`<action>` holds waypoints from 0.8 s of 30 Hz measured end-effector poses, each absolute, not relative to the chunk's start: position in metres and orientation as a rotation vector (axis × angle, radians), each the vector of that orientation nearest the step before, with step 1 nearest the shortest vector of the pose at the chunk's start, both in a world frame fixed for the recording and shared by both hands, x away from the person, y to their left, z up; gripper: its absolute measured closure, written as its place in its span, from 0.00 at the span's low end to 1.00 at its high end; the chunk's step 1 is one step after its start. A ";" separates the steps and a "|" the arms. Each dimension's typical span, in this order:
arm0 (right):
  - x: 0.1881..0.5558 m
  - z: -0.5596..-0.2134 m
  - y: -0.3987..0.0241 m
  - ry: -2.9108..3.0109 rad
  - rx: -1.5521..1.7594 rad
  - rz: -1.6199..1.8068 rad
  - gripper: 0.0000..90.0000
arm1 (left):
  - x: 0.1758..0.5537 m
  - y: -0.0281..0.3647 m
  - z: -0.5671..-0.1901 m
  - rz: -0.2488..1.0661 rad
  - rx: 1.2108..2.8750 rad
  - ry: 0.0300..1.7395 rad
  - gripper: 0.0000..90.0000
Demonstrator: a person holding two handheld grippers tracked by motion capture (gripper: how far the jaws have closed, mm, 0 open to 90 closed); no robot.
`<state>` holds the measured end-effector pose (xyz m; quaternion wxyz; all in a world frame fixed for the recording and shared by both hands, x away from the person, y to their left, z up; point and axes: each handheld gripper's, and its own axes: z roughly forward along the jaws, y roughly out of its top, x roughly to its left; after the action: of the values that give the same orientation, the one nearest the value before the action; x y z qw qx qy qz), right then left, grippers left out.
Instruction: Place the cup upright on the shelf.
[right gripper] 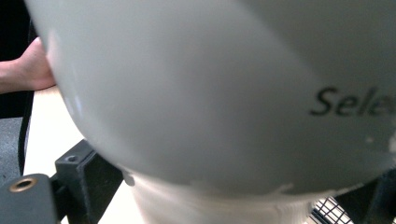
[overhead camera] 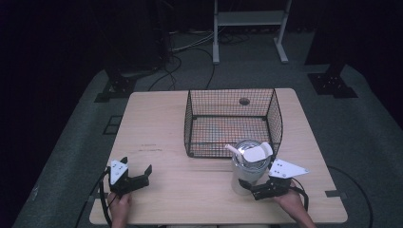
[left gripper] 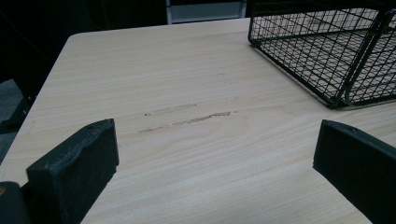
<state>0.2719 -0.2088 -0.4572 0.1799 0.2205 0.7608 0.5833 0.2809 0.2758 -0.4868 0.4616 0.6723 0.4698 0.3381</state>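
Kettle [overhead camera: 249, 164], a white and metal jug-shaped vessel with its lid flipped up, stands just in front of the wire basket [overhead camera: 233, 121] on the tabletop [overhead camera: 157, 128], with the right gripper [overhead camera: 266, 186] pinching its lower body between its jaws. If the aim is to set it in the basket, which I can only guess, lift it straight and level, clear of the near wall, and grip low and firm so it cannot swing. Well to the basket's left, the left gripper [overhead camera: 135, 178] rests with jaws spread and empty.

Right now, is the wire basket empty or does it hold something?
Empty. Through the basket mesh the high view shows bare table; the white container stands outside, before its near wall.
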 end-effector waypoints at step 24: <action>0.273 -0.454 -0.212 2.093 0.655 1.719 0.09 | 0.281 0.277 -0.487 0.829 1.649 1.157 0.00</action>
<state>0.2727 -0.2123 -0.4543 0.1766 0.2313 0.7393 0.6073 0.2812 0.2767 -0.4868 0.4631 0.6709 0.4707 0.3374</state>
